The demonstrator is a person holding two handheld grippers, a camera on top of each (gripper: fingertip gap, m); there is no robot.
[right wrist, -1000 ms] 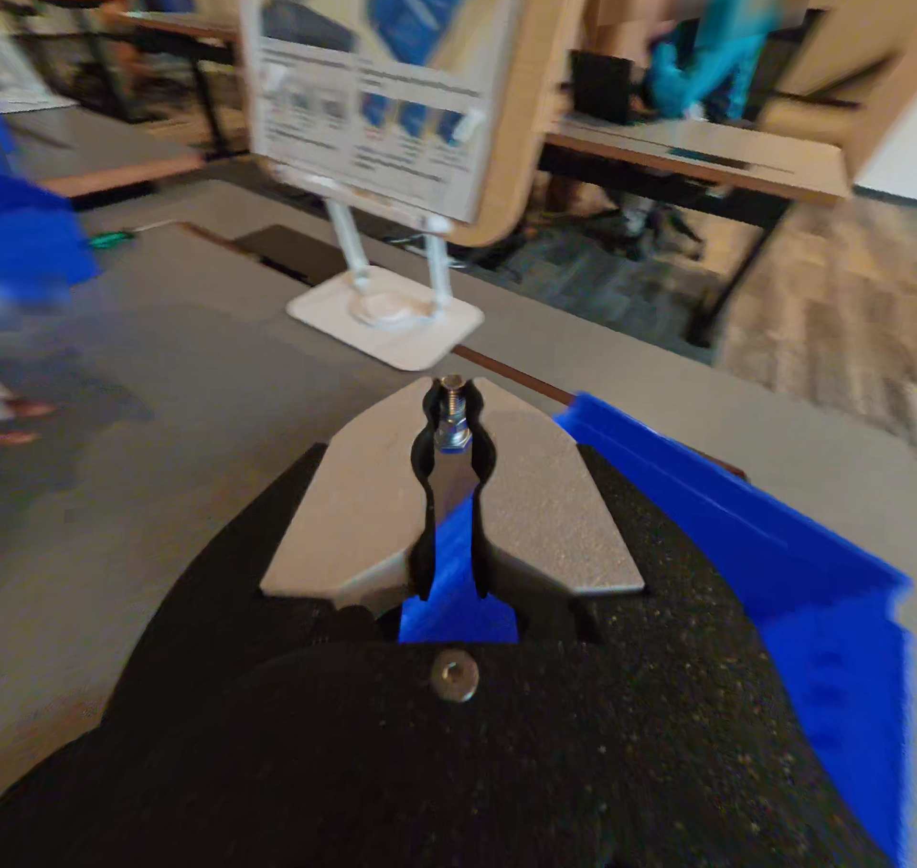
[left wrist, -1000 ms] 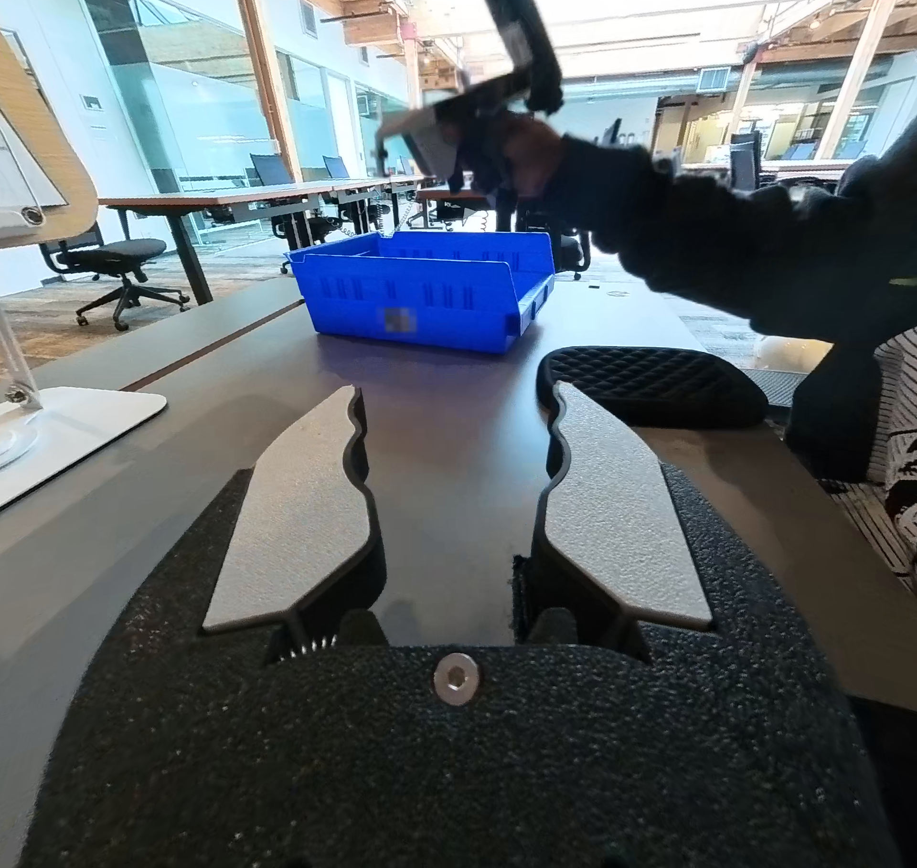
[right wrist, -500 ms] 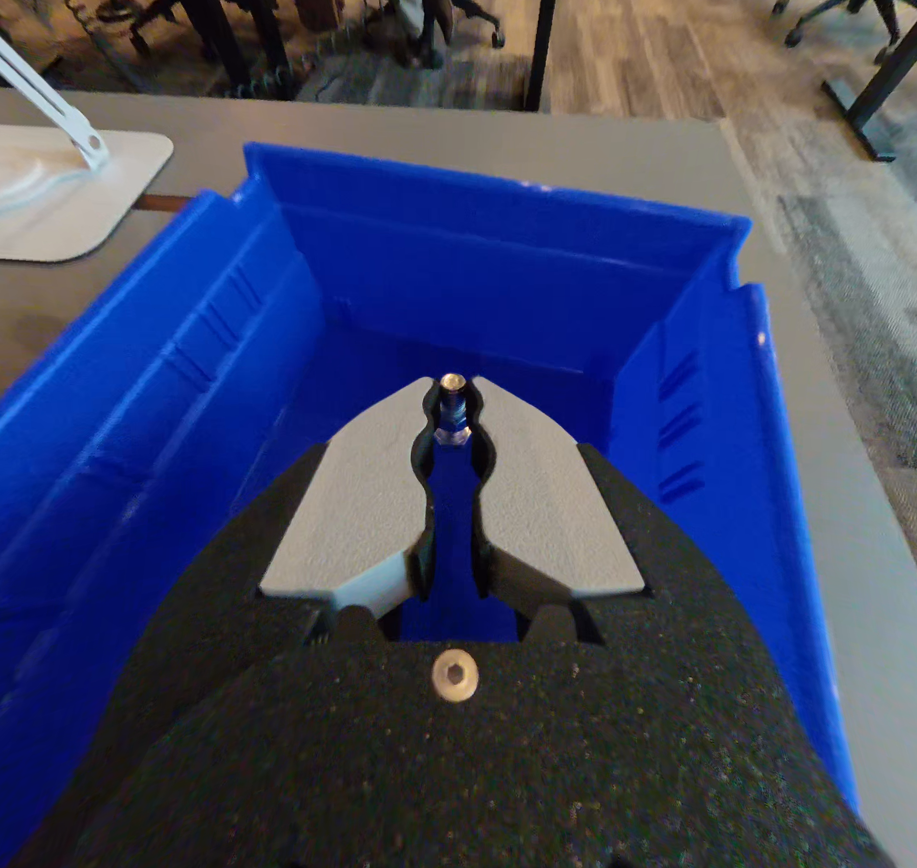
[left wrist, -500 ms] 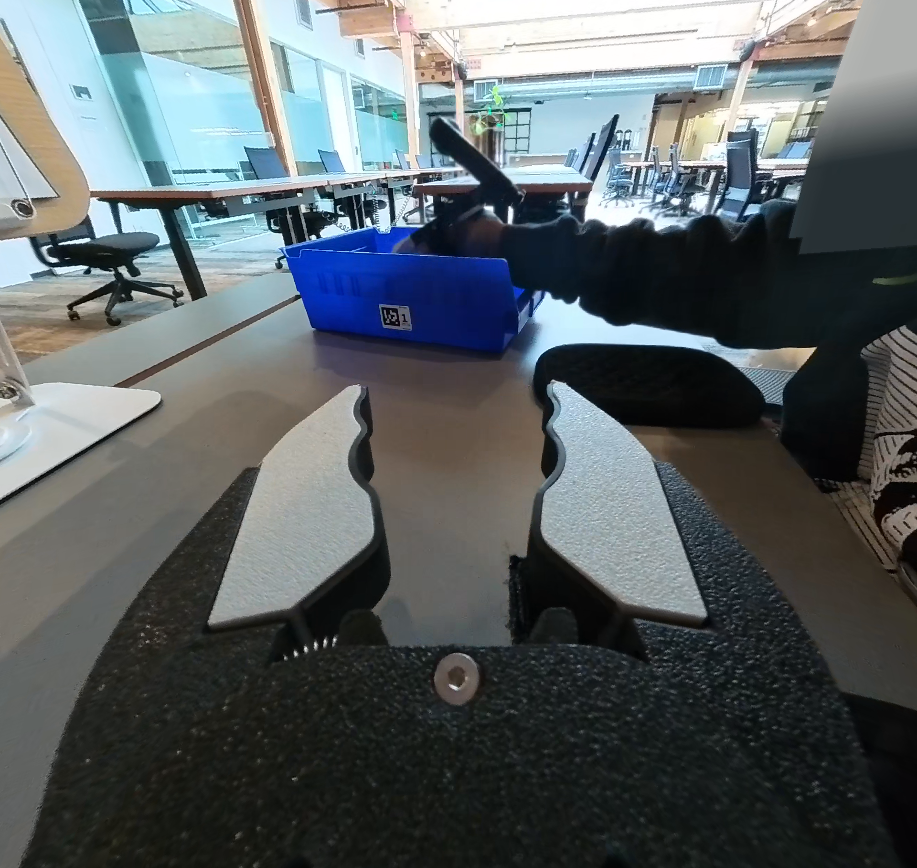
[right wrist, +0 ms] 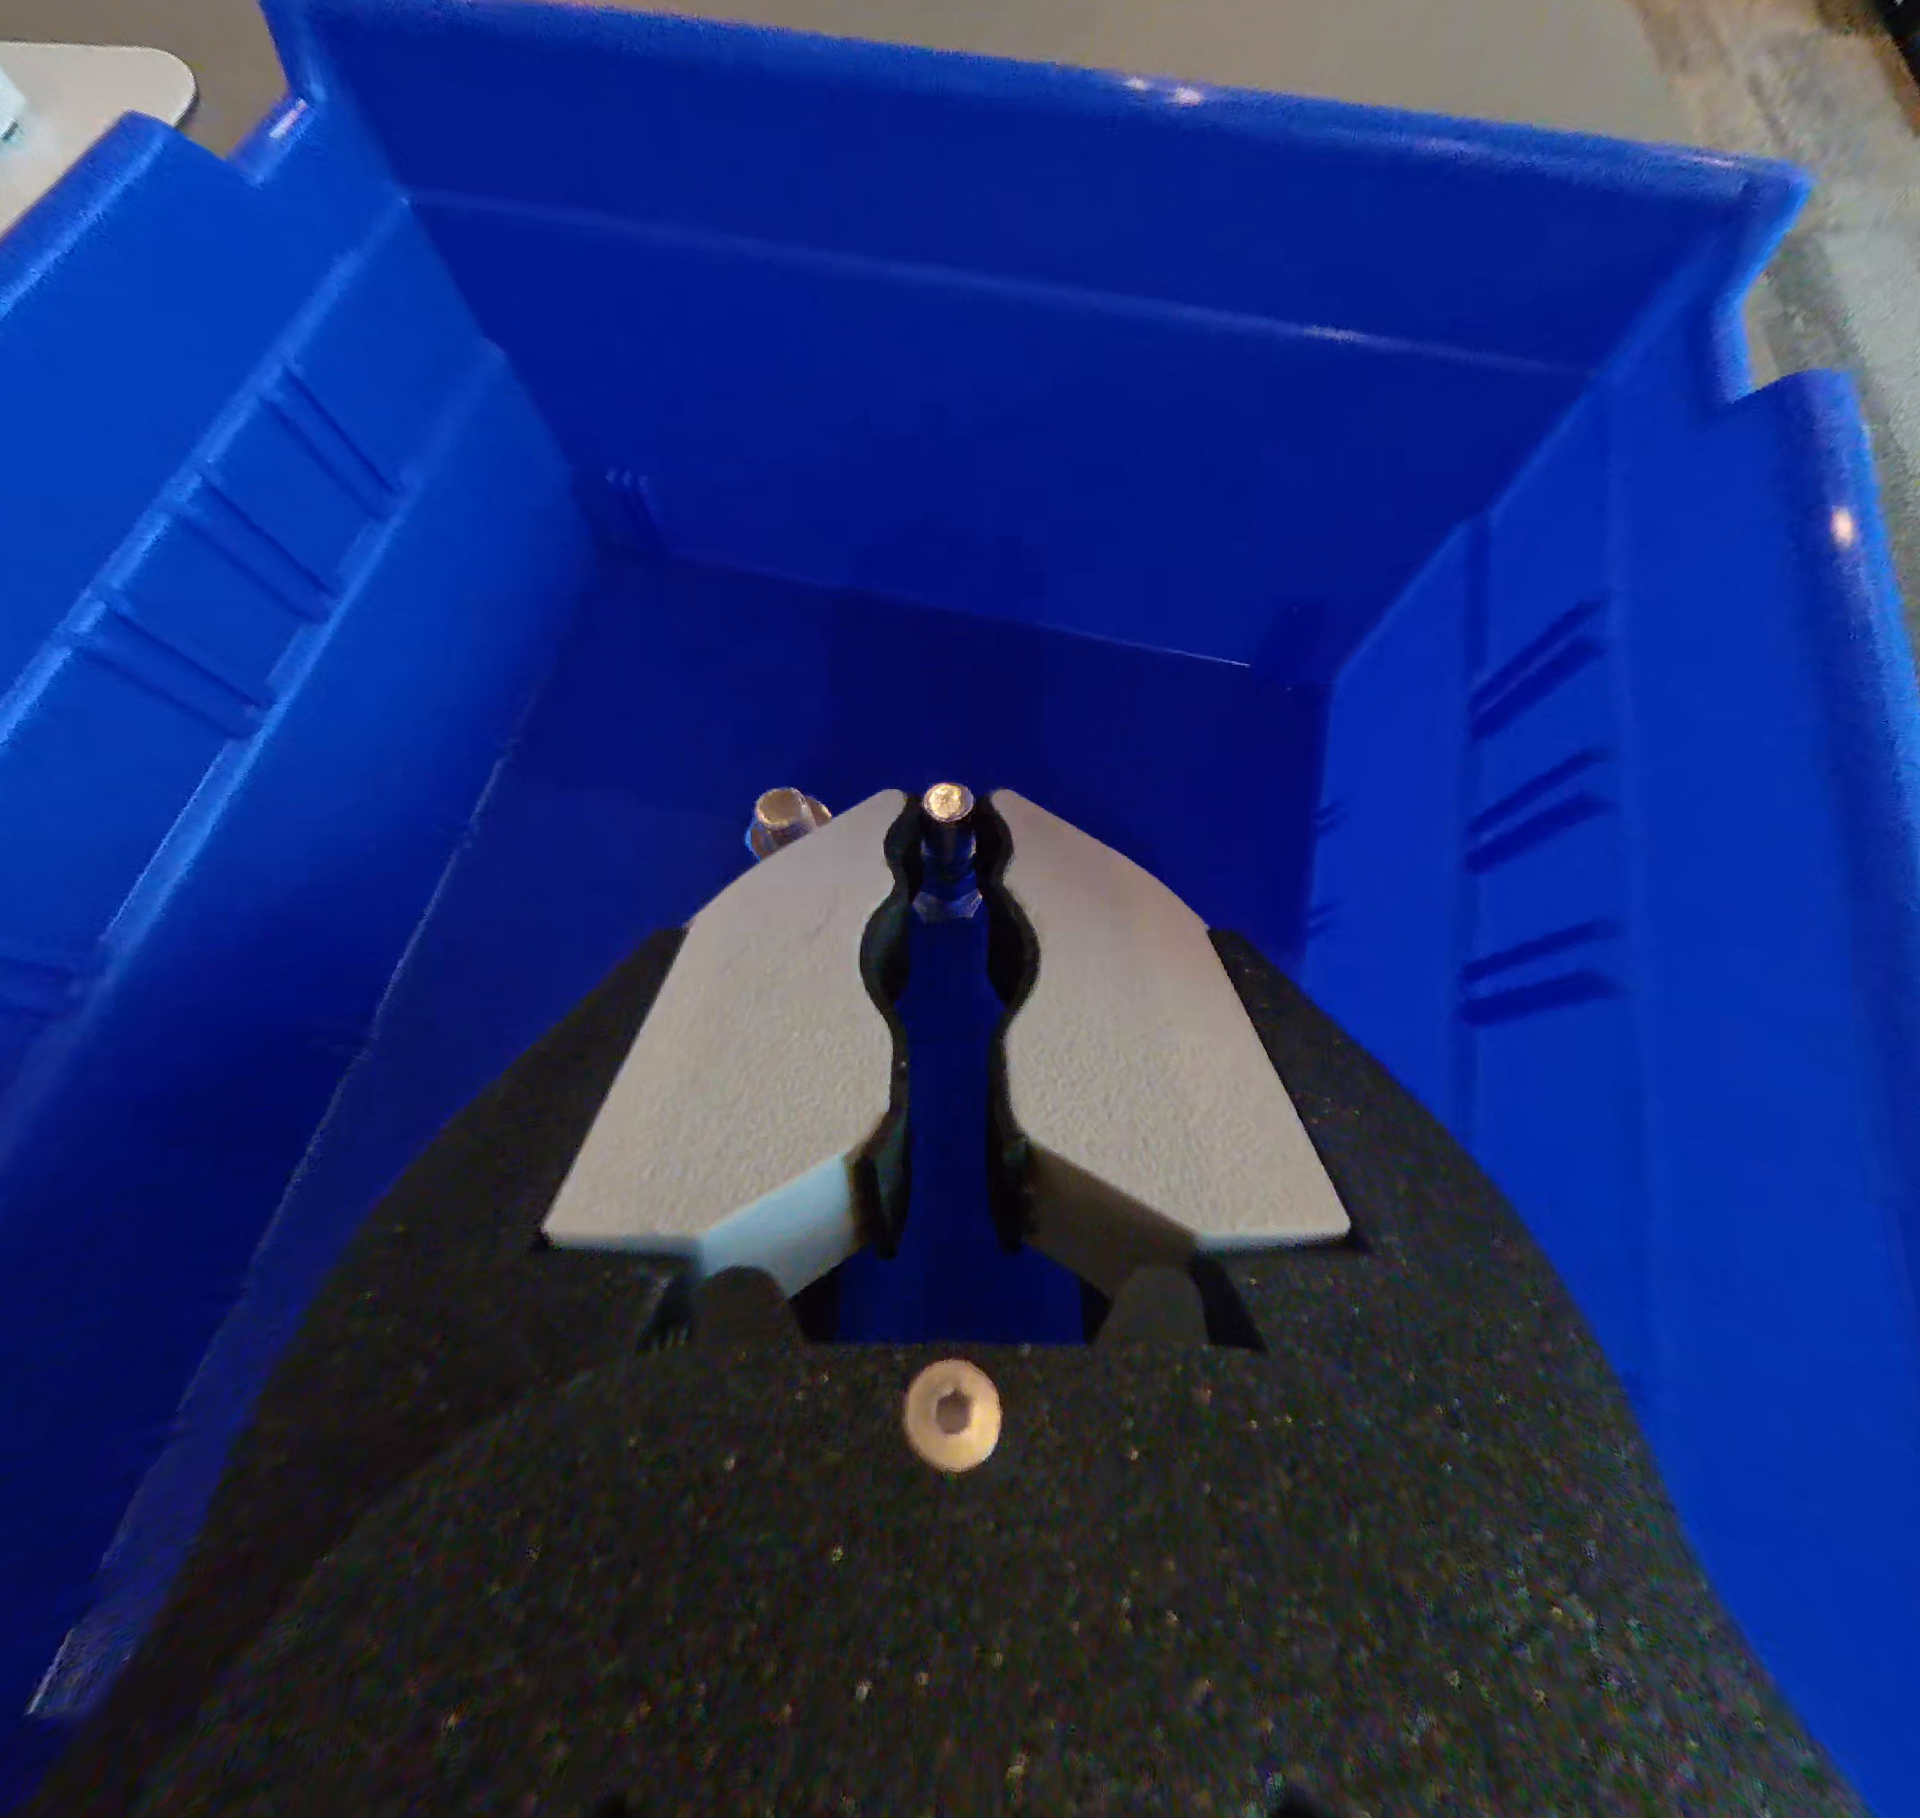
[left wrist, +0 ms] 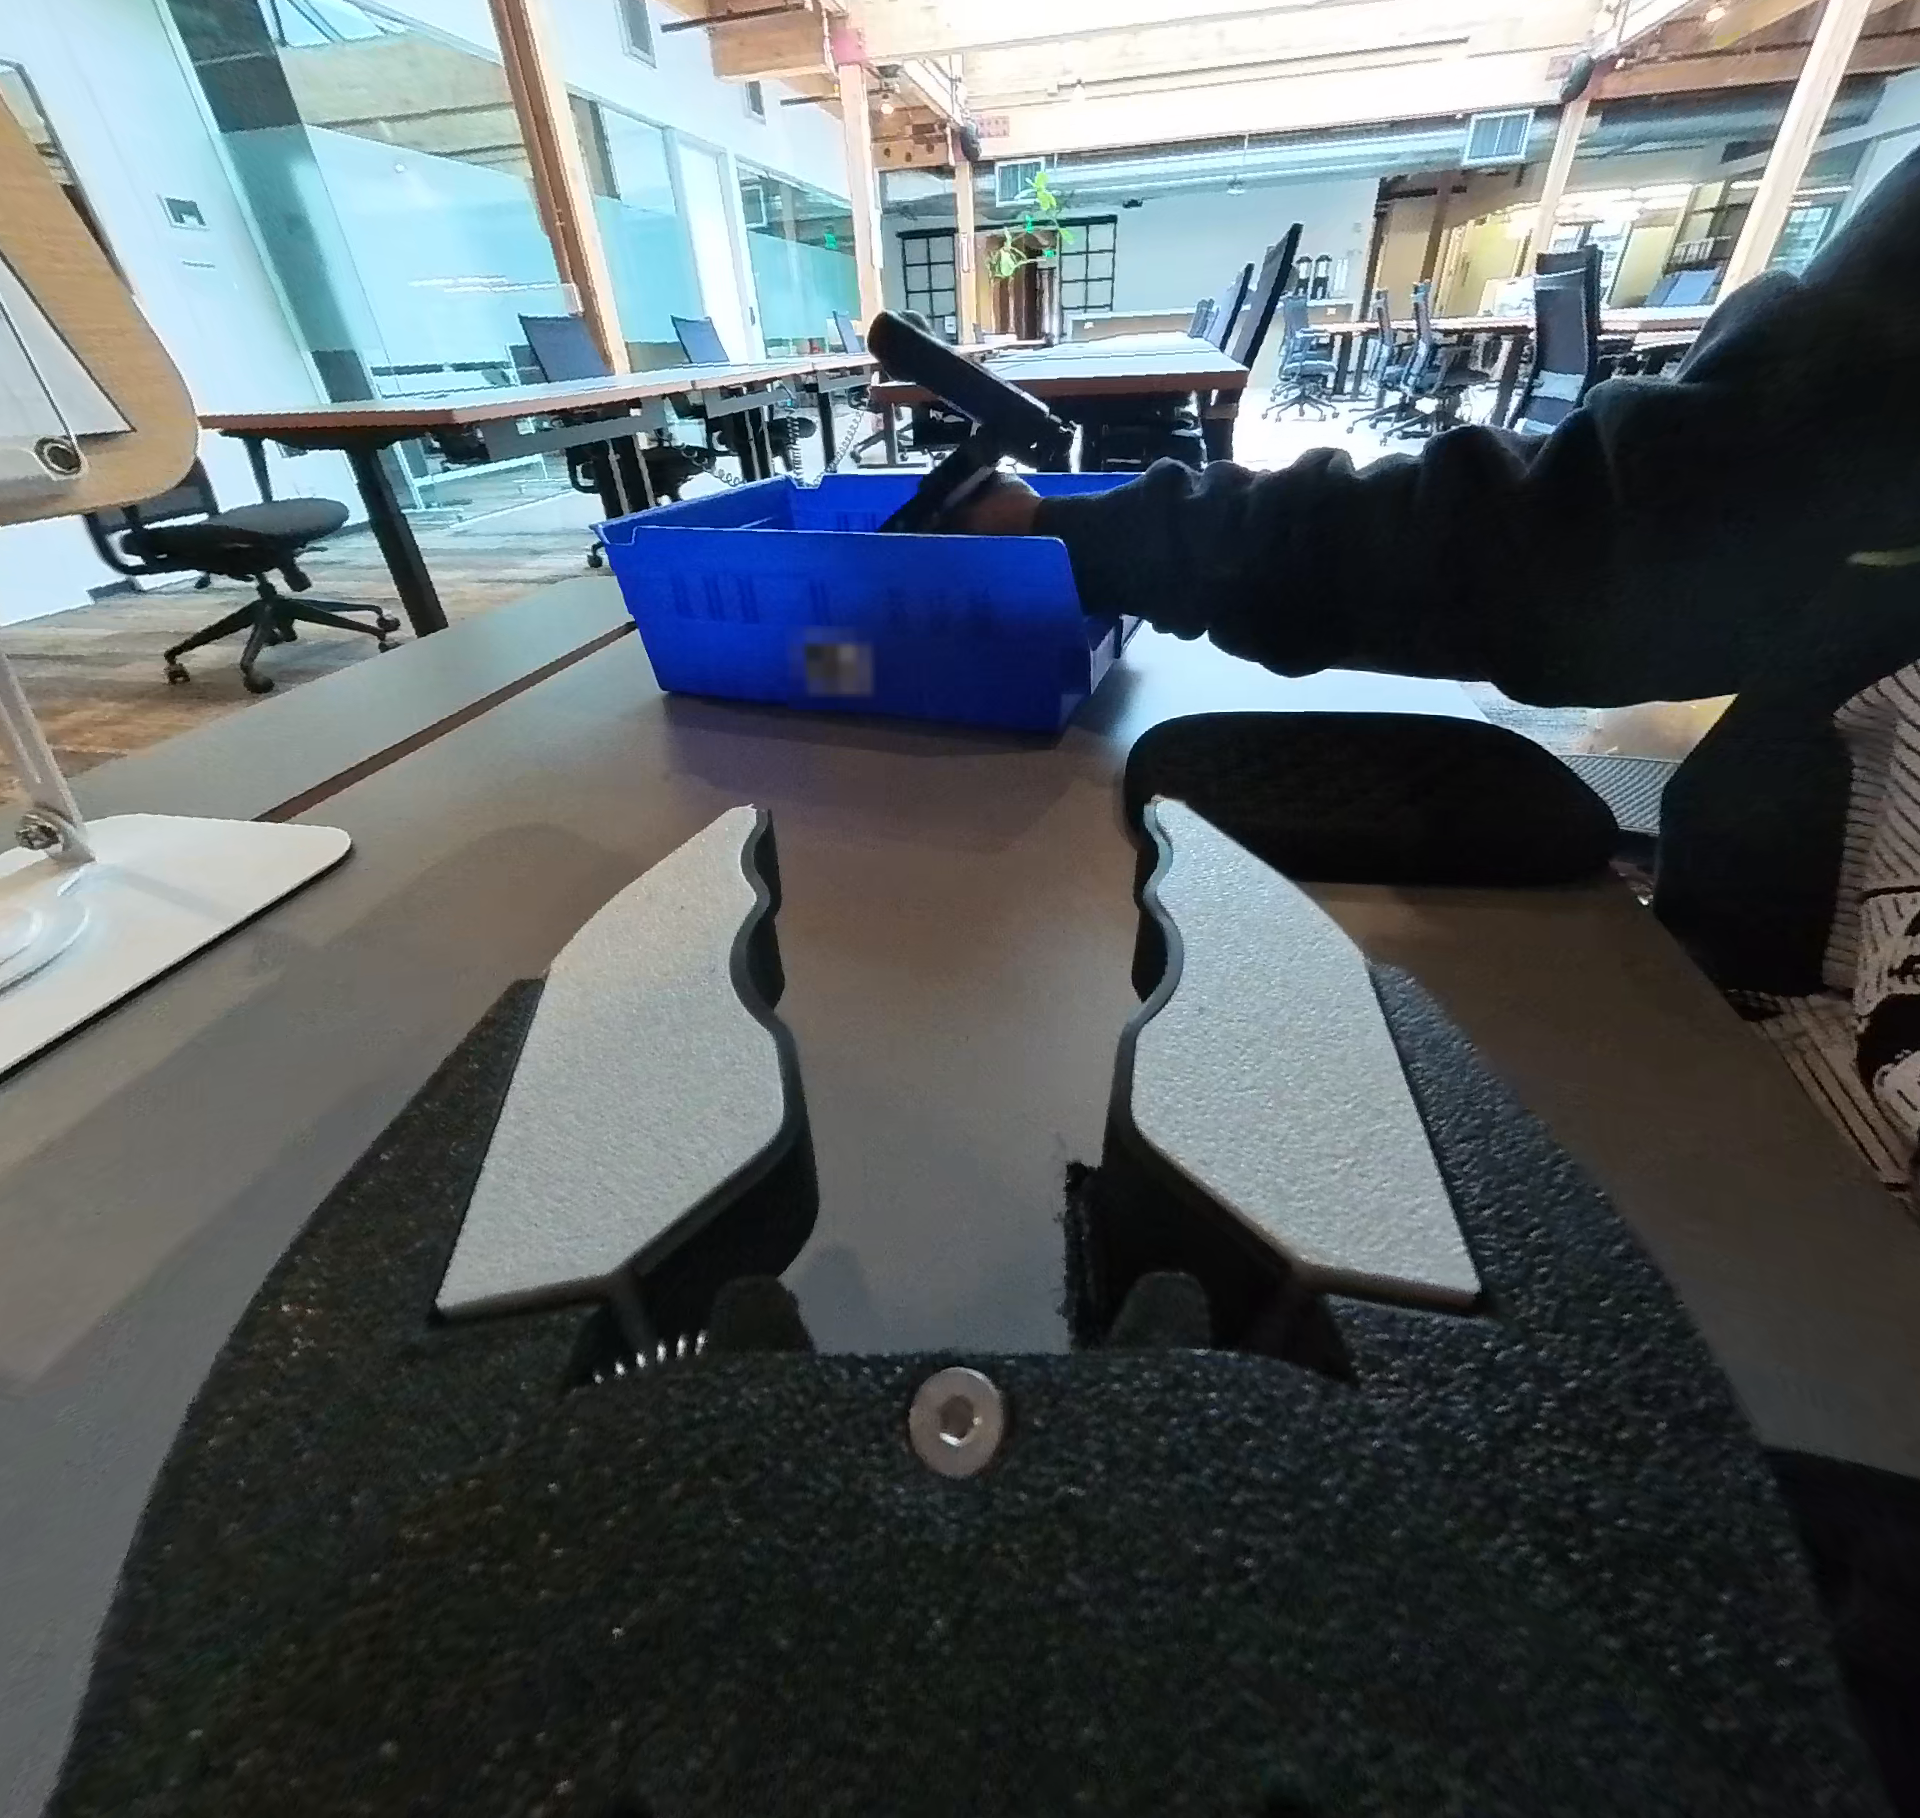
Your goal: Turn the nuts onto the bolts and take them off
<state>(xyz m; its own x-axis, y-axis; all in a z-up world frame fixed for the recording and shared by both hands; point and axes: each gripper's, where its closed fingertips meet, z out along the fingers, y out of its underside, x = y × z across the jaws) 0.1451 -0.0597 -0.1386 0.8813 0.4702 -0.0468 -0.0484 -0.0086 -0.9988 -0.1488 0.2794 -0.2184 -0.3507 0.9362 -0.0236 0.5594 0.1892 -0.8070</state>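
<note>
Left gripper sat low over the dark table, jaws spread wide, nothing between them; only bare tabletop showed in the gap. It seemed parked there, out of the way, while the other hand worked. Just beyond its right finger lay a black quilted pad at the table edge.

Further out stood the blue bin, well apart from the left gripper. A dark sleeve reached across from the right, carrying the right gripper down inside the bin's walls.

From the right wrist view: the right gripper was pressed nearly together, pinching a small bolt at the very fingertips. The shank pointed forward along the fingers, its bright end facing out. A nut seemed to sit on it behind the pinch, though the blue cast made this hard to read. The gripper was angled down toward the bin floor, probably for setting the piece down.

Just left of the fingertips, another small metal fastener rested on the bin floor, partly hidden by the left finger; bolt or nut could not be told. Beyond it, only the bin's far wall.
</note>
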